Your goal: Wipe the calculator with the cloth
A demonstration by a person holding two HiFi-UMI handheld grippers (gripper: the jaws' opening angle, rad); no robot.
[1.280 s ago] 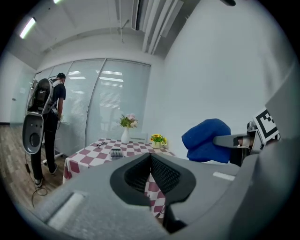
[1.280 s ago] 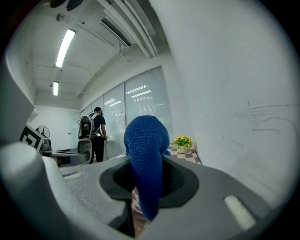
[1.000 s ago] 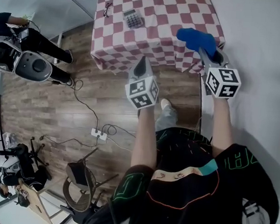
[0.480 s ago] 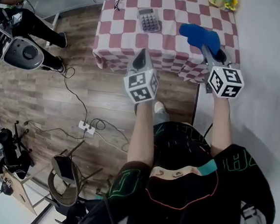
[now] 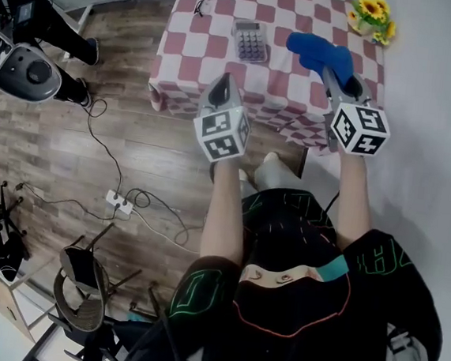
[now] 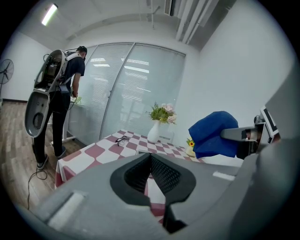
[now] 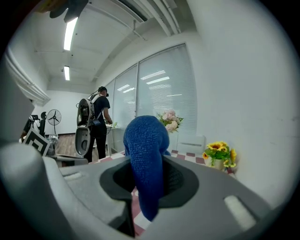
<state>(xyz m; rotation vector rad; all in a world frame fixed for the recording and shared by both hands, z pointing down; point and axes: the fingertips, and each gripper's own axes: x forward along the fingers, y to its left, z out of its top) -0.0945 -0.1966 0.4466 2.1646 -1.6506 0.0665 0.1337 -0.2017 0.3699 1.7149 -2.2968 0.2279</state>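
The calculator (image 5: 250,41) is grey with rows of dark keys. It lies flat and face up on the red-and-white checked desk (image 5: 192,49), near its middle. The cloth (image 5: 319,54) is blue and bunched up. The right tongs (image 5: 329,73) are closed on it, holding it just right of the calculator without touching it.

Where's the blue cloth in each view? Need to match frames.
Head view: blue cloth upper right, at the tip of the right gripper.
Left gripper view: cloth right of centre, clamped in the other gripper.
Right gripper view: cloth dead centre, between the jaws.
Shared landmark: the sunflowers, near the cloth in all three.
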